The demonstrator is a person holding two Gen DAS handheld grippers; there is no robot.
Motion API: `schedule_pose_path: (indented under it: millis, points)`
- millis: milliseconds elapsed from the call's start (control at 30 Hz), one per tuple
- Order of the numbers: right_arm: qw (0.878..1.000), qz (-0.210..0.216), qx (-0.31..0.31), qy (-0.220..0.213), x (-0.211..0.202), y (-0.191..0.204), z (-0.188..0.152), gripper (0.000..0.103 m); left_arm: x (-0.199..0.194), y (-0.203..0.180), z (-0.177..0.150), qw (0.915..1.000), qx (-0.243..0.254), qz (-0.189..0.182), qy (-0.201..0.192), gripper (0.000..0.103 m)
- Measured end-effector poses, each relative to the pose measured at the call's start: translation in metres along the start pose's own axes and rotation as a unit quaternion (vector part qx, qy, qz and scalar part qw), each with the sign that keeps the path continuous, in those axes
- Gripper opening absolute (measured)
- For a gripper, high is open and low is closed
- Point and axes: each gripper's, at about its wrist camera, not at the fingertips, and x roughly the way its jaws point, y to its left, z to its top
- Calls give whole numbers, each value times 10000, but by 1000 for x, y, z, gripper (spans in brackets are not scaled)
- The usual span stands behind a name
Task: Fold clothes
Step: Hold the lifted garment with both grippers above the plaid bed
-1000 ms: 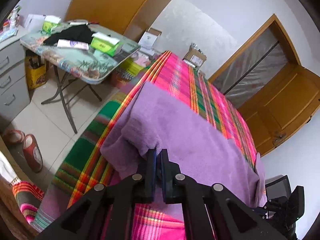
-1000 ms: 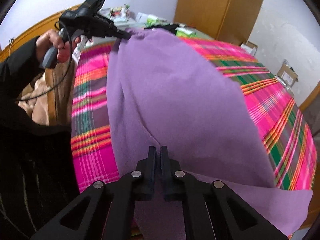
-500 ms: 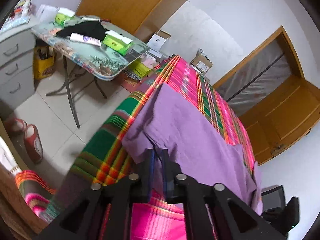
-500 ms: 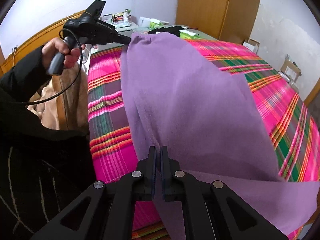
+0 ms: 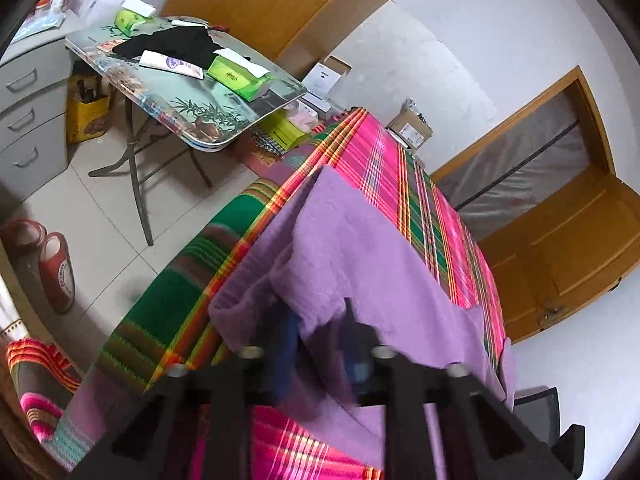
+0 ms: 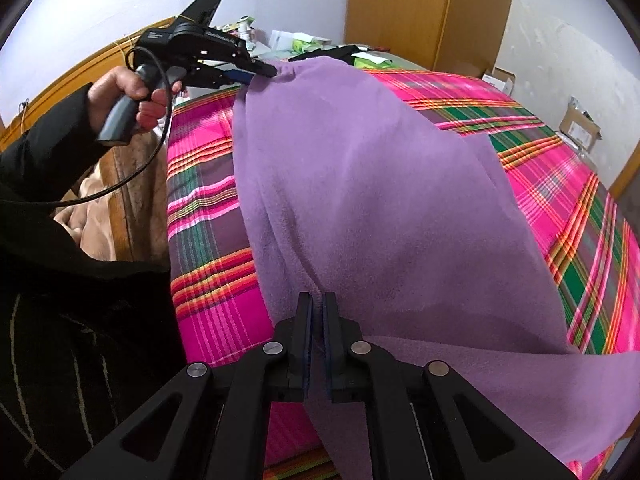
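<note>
While the soft, fuzzy purple garment (image 6: pixel 380 184) lies draped over the bed's (image 6: pixel 208 208) pink-and-green plaid cover, the right gripper (image 6: pixel 317 312) pinches its near edge, black jaws clamped on a thin fold. Farther up the same edge, the left gripper (image 6: pixel 264 69), held by a hand (image 6: pixel 132 96) in a dark sleeve, has just been closing its jaws on the bunched cloth. Beyond stands a folding bench (image 5: pixel 192 92) with green tissue boxes.
</note>
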Motion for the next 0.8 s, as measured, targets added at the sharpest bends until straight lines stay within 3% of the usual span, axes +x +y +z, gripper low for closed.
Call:
schedule_pose_path:
  millis: [200, 433, 633, 800]
  points:
    - [9997, 31, 44, -244, -16, 0, 0, 4, -26, -1, -5, 9993, 122, -213, -274, 8]
    - [9999, 121, -42, 75, 3, 6, -5, 4, -8, 24, -13, 9999, -71, -77, 15, 8]
    - [9992, 373, 96, 140, -2, 2, -8, 10, -16, 18, -14, 9998, 163, 21, 131, 9]
    - [9973, 558, 334, -332, -28, -6, -1, 12, -40, 7, -20, 9989, 442, 180, -28, 9]
